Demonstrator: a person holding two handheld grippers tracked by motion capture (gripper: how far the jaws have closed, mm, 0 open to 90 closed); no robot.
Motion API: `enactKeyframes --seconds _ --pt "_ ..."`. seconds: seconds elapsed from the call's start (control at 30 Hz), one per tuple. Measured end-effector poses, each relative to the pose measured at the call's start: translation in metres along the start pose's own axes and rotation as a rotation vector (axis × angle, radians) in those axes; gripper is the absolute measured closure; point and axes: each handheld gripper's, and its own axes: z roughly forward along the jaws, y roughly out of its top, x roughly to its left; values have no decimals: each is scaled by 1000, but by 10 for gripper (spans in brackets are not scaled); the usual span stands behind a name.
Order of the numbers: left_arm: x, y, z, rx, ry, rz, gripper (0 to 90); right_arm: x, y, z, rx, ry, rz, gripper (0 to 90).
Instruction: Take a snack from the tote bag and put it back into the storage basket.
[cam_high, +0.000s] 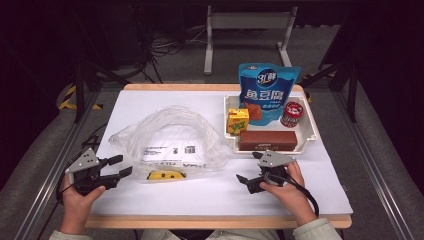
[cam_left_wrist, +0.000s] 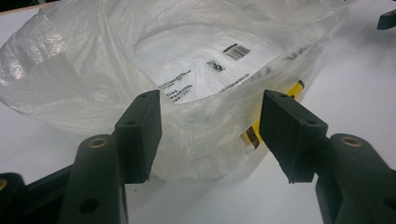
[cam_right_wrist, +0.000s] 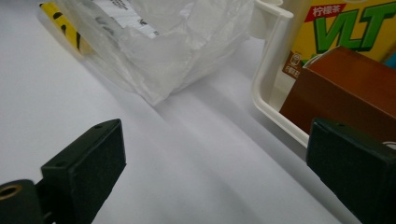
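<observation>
A crumpled clear plastic bag (cam_high: 170, 135) with a printed label and a yellow-and-black strip (cam_high: 167, 175) lies on the white table at centre left. My left gripper (cam_high: 120, 165) sits at the bag's left end, open. In the left gripper view the bag's near edge (cam_left_wrist: 205, 140) bulges into the gap between the two pads (cam_left_wrist: 140, 135), and neither pad presses on it. My right gripper (cam_high: 248, 166) rests low on the table right of the bag, in front of the tray, open with nothing between its fingers. In the right gripper view its jaws (cam_right_wrist: 215, 163) stand wide over bare table.
A white tray (cam_high: 311, 131) at the right rear holds a blue snack bag (cam_high: 267, 90), a yellow drink carton (cam_high: 238, 121), a red can (cam_high: 292, 114) and a long brown box (cam_high: 267, 140). The tray rim (cam_right_wrist: 268, 70) and brown box (cam_right_wrist: 345, 88) are close to my right gripper.
</observation>
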Motion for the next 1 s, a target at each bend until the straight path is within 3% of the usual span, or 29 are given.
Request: enactKeyframes --seconds 0.3,0.6,0.77,1.0 --pt "0 -1 1 6 -5 1 399 2 -7 6 15 -22 16 52" --pt "1 -1 2 4 -9 -1 400 4 -10 11 91 -29 1 56" --pt "1 0 2 5 -9 -1 400 4 -10 13 115 -38 17 57" --pt "0 0 2 5 -8 0 400 5 -10 15 131 -35 3 57"
